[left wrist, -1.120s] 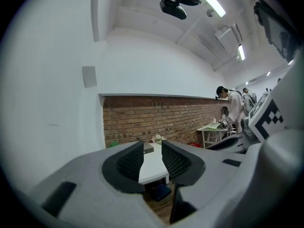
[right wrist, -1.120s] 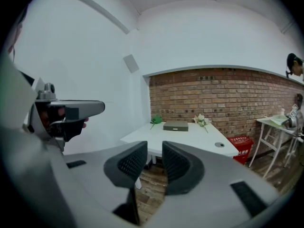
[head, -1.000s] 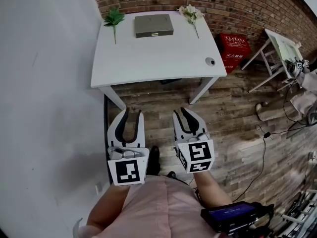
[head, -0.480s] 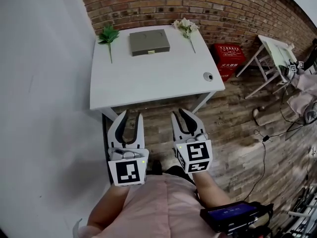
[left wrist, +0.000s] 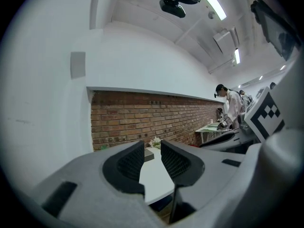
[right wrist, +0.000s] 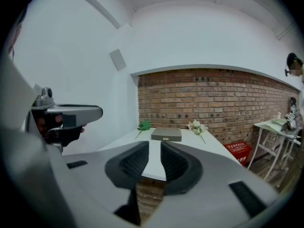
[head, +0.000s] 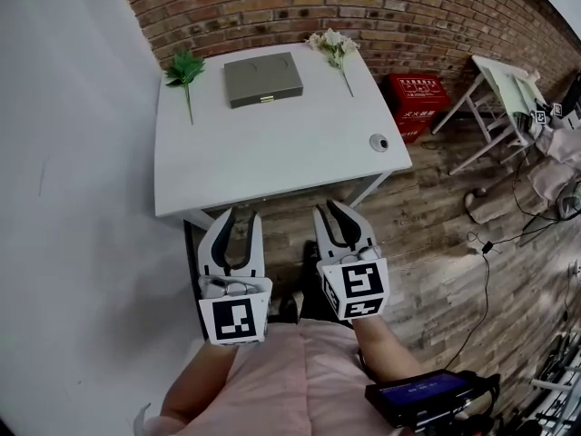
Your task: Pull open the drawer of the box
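- A plain white wall (head: 73, 153) fills the left side of the head view and runs back to a brick wall (head: 272, 7).
- A green leaf sprig (head: 184, 66) lies at the far left corner of the white tabletop (head: 272, 153), stem toward the person.
- The left gripper (head: 241, 218) is held low in front of the person's pink shirt (head: 281, 380), short of the tabletop's near edge and well apart from everything on it. Its fingers (left wrist: 130, 163) stand spread and are drawing closer together, with nothing between them; only the tabletop and brick wall show through the gap.
- The box (head: 263, 78), flat and grey-olive, sits at the far middle of the tabletop, between the sprig and the flowers, touching neither. Its drawer looks pushed in, with a small brass-coloured pull (head: 265, 99) on the side facing the person.
- A stem of white flowers (head: 332, 45) lies at the far right corner, just beside the box.
- The right gripper (head: 328, 209) is level with the left one, also short of the tabletop. Its fingers (right wrist: 175, 163) leave a narrower gap, are closing, and pinch nothing; the box shows far off beyond them.
- A small round object (head: 379, 142) rests near the tabletop's right edge; what it is cannot be made out.
- A red crate (head: 419, 94) stands on the wooden floor (head: 436, 207) against the brick wall.
- A white folding stand (head: 495, 80) stands further right, with cables (head: 490, 243) trailing on the floor.
- A dark device with a lit screen (head: 427, 396) shows at the lower right.
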Demonstrator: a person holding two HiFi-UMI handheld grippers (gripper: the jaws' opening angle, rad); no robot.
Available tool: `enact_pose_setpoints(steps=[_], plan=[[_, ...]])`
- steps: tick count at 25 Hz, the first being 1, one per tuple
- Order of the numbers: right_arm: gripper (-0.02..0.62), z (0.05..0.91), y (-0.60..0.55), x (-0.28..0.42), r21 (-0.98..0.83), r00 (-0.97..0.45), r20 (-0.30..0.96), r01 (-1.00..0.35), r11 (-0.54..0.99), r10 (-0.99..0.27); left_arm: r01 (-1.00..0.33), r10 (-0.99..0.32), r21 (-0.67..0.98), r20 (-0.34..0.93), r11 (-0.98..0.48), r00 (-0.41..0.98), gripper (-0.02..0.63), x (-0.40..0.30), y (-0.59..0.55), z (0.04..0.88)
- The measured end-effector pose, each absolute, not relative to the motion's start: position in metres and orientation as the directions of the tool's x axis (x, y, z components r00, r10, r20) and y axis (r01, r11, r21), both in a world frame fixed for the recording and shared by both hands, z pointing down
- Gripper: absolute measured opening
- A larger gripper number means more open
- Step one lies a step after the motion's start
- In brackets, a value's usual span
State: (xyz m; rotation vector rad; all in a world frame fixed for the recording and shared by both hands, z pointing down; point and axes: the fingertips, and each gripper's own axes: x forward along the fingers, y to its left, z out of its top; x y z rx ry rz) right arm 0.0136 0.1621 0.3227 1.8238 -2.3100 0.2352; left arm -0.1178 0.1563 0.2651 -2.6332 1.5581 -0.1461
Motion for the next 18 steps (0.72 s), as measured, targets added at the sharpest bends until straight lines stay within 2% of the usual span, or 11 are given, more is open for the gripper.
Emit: enact_pose_setpoints(steps=[18], plan=[[0.081, 0.352, -0.001, 0.082, -0.123, -0.346, 0.265, -0.938, 0.325, -0.9, -0.901, -0.914, -0.169, 0.146, -0.4, 0.379, 0.115, -0.05, 0.016, 0.29]])
